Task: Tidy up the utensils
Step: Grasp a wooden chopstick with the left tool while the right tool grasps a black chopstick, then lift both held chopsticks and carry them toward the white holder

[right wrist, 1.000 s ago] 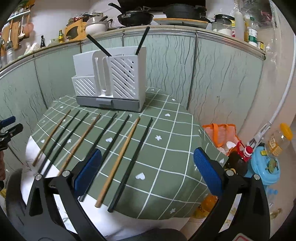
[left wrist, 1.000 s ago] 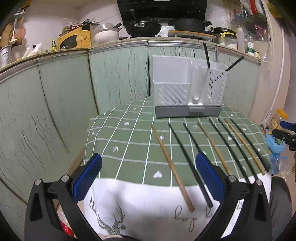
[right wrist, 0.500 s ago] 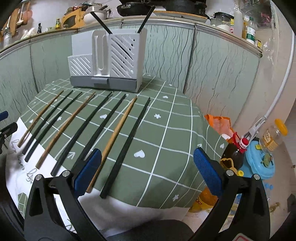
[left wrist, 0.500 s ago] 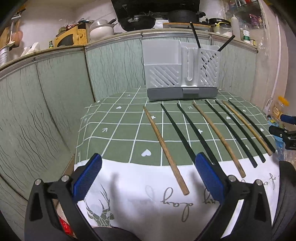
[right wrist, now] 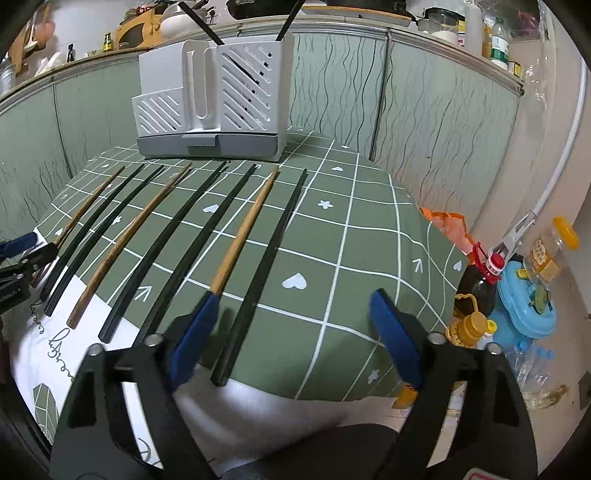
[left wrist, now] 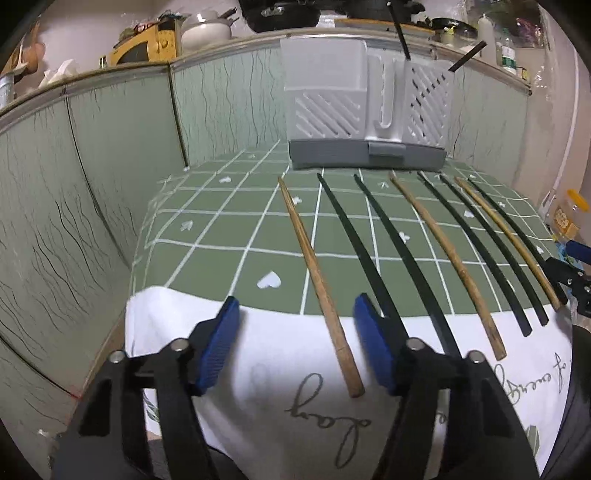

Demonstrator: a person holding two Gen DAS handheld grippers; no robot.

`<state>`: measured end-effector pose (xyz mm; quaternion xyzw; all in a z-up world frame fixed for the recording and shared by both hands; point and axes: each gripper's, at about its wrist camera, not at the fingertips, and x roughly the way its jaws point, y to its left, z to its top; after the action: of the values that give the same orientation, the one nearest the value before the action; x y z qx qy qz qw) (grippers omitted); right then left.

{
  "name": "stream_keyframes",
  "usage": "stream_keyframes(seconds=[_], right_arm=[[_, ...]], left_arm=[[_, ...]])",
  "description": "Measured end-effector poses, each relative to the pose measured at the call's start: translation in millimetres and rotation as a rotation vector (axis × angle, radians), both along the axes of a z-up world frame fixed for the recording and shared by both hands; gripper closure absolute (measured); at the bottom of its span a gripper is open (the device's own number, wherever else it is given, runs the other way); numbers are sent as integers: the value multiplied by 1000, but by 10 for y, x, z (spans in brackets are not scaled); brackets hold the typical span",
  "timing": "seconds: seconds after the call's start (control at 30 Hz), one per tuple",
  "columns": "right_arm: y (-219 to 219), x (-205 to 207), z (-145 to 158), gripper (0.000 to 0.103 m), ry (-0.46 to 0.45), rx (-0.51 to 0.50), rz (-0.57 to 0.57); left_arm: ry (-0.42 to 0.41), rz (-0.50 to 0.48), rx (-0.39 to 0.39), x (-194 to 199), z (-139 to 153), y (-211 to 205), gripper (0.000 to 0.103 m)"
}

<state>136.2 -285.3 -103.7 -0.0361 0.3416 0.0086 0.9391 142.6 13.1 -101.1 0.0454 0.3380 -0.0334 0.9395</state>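
- Green checked counter (left wrist: 229,236): eight chopsticks ahead of both grippers; seemingly two already in the slotted holder (left wrist: 365,107).
- Left gripper (left wrist: 295,347) and right gripper (right wrist: 291,332) are wide open, empty.

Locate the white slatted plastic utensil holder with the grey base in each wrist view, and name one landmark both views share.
Left wrist view: the white slatted plastic utensil holder stands top centre-right, at the far end of the green checked tablecloth.
Right wrist view: the holder stands upper left of centre, behind the row of chopsticks.
Shared landmark: two black chopsticks sticking up from its tall slatted compartment.
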Motion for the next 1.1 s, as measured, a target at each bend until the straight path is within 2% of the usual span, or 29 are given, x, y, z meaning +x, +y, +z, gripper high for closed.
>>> stream_keyframes(seconds=[0.03,0.1,0.17,0.23,0.33,0.5,0.57,0.77,1.1], right_arm=[[9,4,-6,38,3,-2,4],[19,20,-19,47,14,1,17],[32,39,-36,60,28,13,33],[54,43,-42,67,30,15,47],[93,48,-49,71,32,4,46],[114,33,-68,80,33,28,48],[143,30,-71,88,35,33,56],[142,32,-74,97,39,85,18],[51,30,-23,97,46,140,3]], left_arm=[[0,7,0,2,-11,-8,44],[-6,16,0,1,-18,-22,55],[-7,11,-1,-2,-23,-37,59],[-11,5,-6,-15,-28,-53,66],[-16,7,0,-30,-29,-63,70],[-20,40,6,-20,-24,-25,90],[-19,40,-4,-19,-20,-9,91],[-15,43,-34,-9,-11,27,94],[-4,22,-86,-27,52,106,95]])
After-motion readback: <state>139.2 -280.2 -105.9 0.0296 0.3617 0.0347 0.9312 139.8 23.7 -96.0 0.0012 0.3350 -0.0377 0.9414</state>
